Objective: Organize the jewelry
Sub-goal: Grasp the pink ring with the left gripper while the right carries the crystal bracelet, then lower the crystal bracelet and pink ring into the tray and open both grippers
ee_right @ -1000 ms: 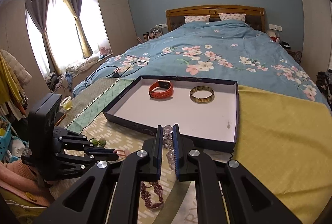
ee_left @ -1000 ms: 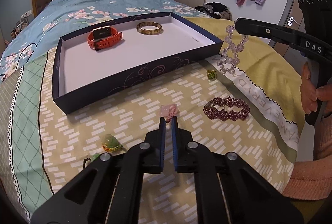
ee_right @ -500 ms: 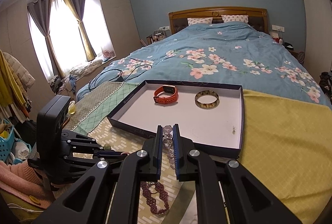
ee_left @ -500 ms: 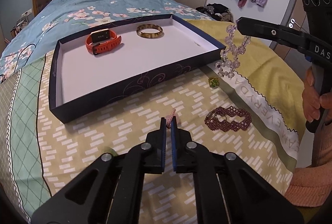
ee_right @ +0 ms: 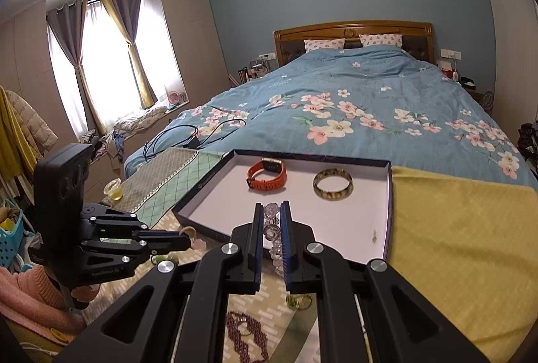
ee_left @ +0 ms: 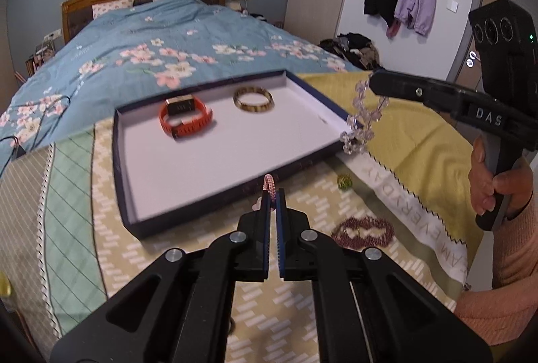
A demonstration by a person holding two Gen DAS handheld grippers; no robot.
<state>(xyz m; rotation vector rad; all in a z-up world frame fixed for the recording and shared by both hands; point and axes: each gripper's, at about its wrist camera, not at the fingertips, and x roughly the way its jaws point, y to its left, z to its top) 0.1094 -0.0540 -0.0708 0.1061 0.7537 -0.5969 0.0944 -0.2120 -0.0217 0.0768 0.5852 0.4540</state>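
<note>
Maroon bracelet curls clearer beneath right fingers.

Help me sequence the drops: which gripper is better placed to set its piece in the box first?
Right gripper, probably: its clear bead bracelet hangs at the dark box's corner; the left gripper's pink braided bracelet sits short of the near wall.

I'm in a home bedroom: floral-quilted bed at twelve o'clock, curtained window at ten o'clock.
</note>
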